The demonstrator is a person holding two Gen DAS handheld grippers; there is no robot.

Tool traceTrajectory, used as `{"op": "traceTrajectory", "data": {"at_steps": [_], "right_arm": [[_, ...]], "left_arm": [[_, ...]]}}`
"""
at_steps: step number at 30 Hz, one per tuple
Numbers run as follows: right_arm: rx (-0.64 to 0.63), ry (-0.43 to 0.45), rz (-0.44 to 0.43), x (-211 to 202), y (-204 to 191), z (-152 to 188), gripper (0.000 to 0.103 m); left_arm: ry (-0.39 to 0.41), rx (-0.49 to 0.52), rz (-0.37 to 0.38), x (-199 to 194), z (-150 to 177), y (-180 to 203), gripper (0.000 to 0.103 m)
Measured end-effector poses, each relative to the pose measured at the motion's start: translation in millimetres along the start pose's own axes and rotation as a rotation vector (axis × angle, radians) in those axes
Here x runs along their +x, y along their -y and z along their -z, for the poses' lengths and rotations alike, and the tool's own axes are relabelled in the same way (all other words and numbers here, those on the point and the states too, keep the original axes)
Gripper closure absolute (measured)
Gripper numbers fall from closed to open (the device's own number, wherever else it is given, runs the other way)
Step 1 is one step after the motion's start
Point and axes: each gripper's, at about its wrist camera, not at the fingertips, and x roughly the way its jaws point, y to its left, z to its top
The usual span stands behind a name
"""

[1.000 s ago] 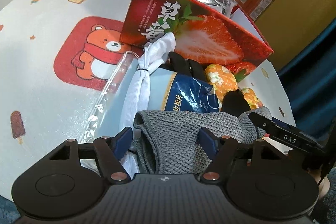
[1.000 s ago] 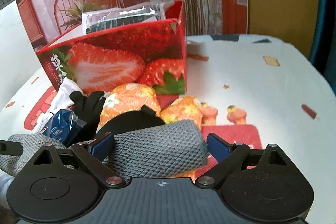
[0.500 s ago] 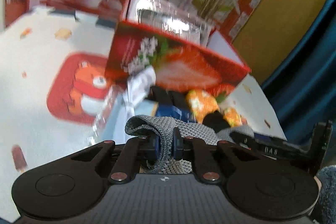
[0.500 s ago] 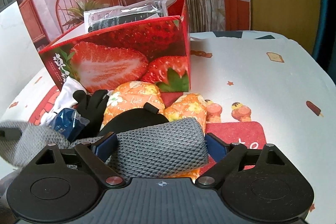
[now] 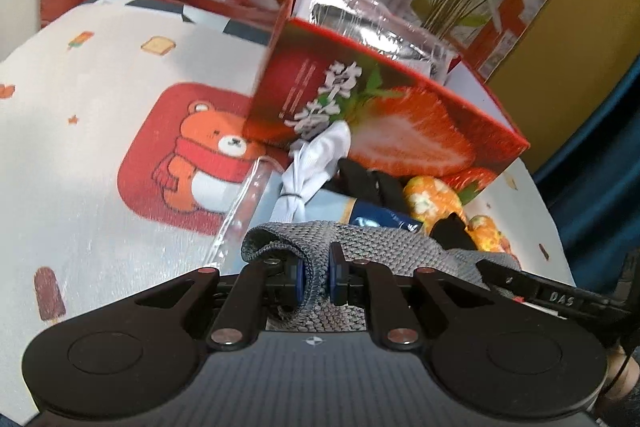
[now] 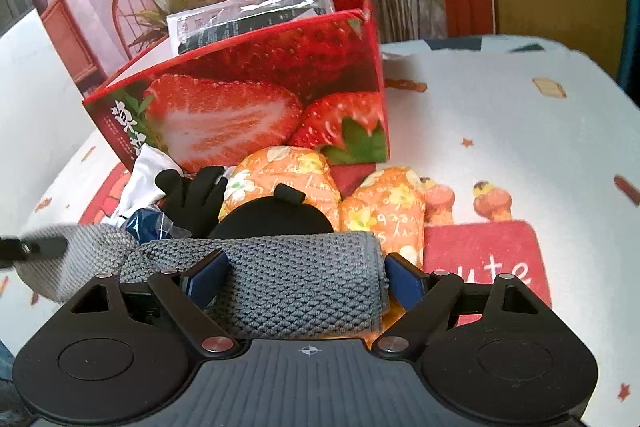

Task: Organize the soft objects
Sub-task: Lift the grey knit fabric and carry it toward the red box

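A grey knit cloth [image 5: 376, 247] stretches between both grippers. My left gripper [image 5: 317, 275] is shut on one end of it. My right gripper [image 6: 304, 277] stands open around the rolled other end [image 6: 296, 283], its blue pads [image 6: 404, 281] beside the cloth. Behind lie two orange floral mitts [image 6: 280, 171], a black glove [image 6: 192, 195], a white tied cloth [image 5: 316, 163] and a blue packet [image 5: 384, 221]. A red strawberry box [image 6: 248, 107] stands further back with plastic packets inside.
The table wears a white cloth with a bear print [image 5: 200, 163] and a red patch [image 6: 488, 259]. A clear plastic bag [image 5: 240, 219] lies left of the pile. A backdrop with plants stands behind the box.
My left gripper has closed on the grey cloth's end and lifted it a little. My right gripper stays open around the other end and has tilted slightly.
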Motion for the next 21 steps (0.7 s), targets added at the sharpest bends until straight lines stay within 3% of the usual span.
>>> {"op": "traceTrajectory", "data": {"at_steps": [10, 21], "right_arm": [[0.008, -0.002, -0.024, -0.8, -1.4, 2.5, 0.026], [-0.069, 0.029, -0.041, -20.8, -13.4, -12.1, 0.058]], "left_arm": [[-0.017, 0.015, -0.014, 8.2, 9.9, -0.4, 0.090], [0.005, -0.026, -0.015, 2.4, 6.8, -7.9, 0.090]]}}
